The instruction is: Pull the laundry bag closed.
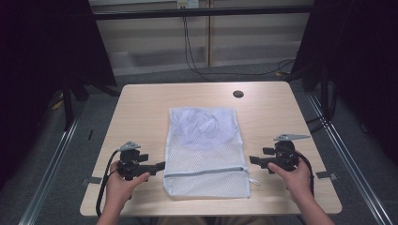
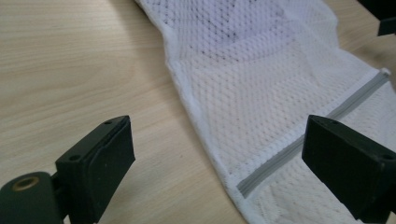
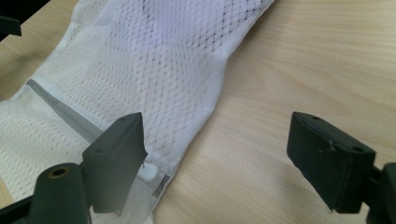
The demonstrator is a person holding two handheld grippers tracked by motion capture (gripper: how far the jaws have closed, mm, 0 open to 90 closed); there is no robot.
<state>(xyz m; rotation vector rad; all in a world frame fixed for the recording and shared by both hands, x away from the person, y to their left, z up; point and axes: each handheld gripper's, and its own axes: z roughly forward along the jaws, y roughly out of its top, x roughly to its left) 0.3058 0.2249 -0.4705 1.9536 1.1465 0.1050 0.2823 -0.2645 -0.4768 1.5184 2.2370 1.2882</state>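
Note:
A white mesh laundry bag [image 1: 206, 150] lies flat on the wooden table [image 1: 141, 108], with a grey zipper [image 1: 205, 171] across its near part. Something pale blue shows through the mesh of its far half. My left gripper [image 1: 160, 165] sits at the bag's left edge, jaws open. In the left gripper view the bag's edge [image 2: 261, 84] and zipper [image 2: 299, 140] lie between and beyond the open jaws of the left gripper [image 2: 224, 158], untouched. My right gripper [image 1: 253, 161] faces the bag's right edge. Its jaws are open too, and the bag's corner [image 3: 140, 60] lies by the left jaw of the right gripper [image 3: 219, 154].
A small black round cap [image 1: 238, 93] sits near the table's far edge. Bare wood lies on both sides of the bag. Cables [image 1: 197, 65] trail over the floor behind the table, and black curtains hang at either side.

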